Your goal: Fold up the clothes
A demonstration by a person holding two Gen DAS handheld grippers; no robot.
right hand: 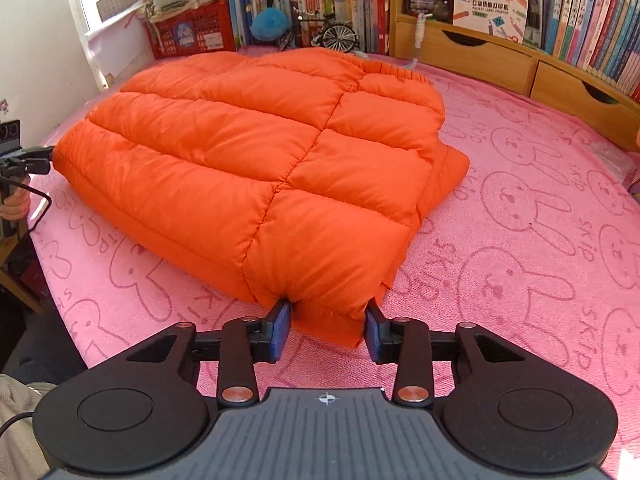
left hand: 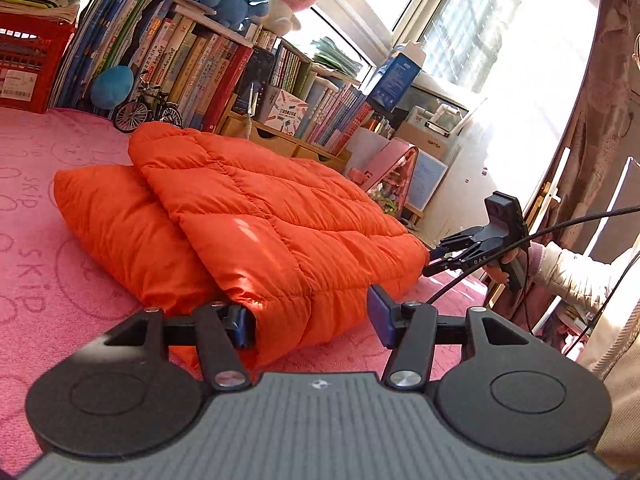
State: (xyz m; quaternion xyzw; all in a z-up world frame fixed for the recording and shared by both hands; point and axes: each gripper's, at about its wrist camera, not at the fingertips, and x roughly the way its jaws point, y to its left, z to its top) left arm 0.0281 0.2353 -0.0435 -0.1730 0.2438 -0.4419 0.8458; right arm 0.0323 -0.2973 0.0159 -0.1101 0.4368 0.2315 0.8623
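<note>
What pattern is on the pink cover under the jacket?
Rabbit outlines and "SKIP" lettering on the pink cover; clearest in the right wrist view.

We see a pink rabbit-printed cloth (right hand: pixel 520 208) covering the surface, packed rows of upright books (left hand: pixel 208 68), light wooden drawers (right hand: pixel 500 60), and a bright sunlit window (left hand: pixel 480 32).

Black grippers (left hand: pixel 312 322) — blue pads (right hand: pixel 282 330), cream sleeve (left hand: pixel 568 276)

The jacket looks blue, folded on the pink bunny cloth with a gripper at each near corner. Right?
Not quite: the jacket is orange, not blue, as the right wrist view shows. It does lie folded on the pink cloth, with the right gripper and left gripper at its corners.
</note>
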